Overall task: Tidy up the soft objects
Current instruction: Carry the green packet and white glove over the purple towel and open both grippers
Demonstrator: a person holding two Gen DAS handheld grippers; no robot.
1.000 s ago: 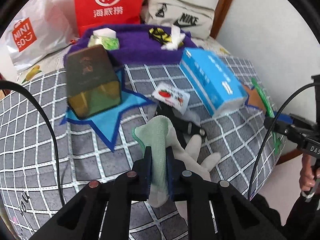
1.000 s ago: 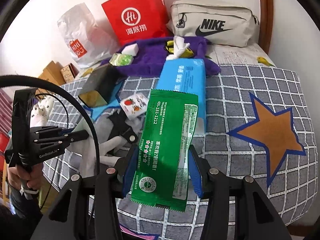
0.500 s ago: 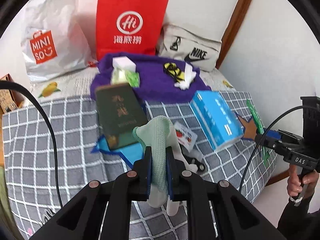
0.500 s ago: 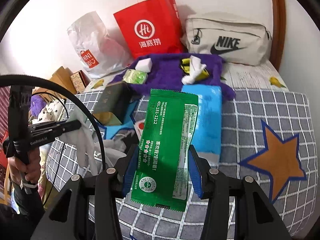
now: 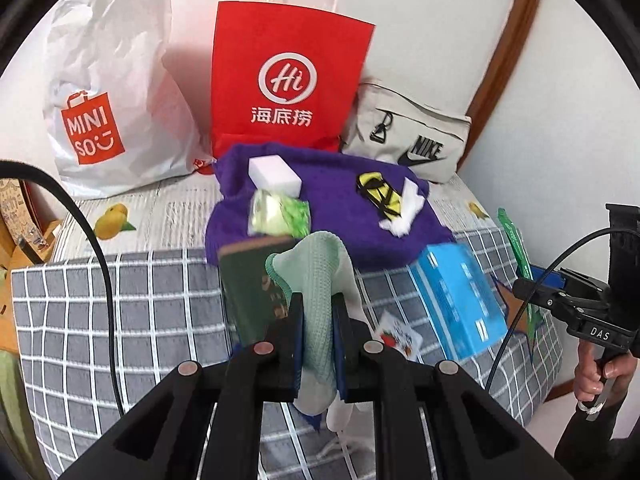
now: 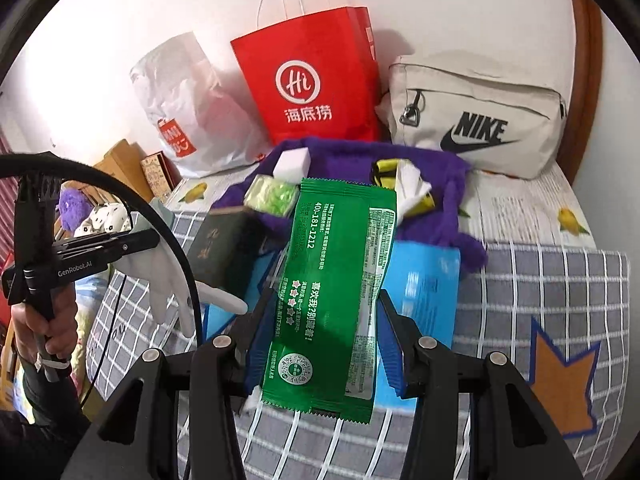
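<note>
Purple fleece blanket (image 6: 436, 168) lies ahead of both tongs; left gripper (image 5: 318, 344) pinches a mint-green knit glove (image 5: 316, 280), right gripper (image 6: 320, 340) clamps a green foil sachet (image 6: 332, 292) lengthwise.

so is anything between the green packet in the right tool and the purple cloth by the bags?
Partly. The right tool holds the green packet above the bed; the blue tissue pack and dark green box lie on the quilt below the path to the purple cloth. Carried above them, nothing visible blocks it.
</note>
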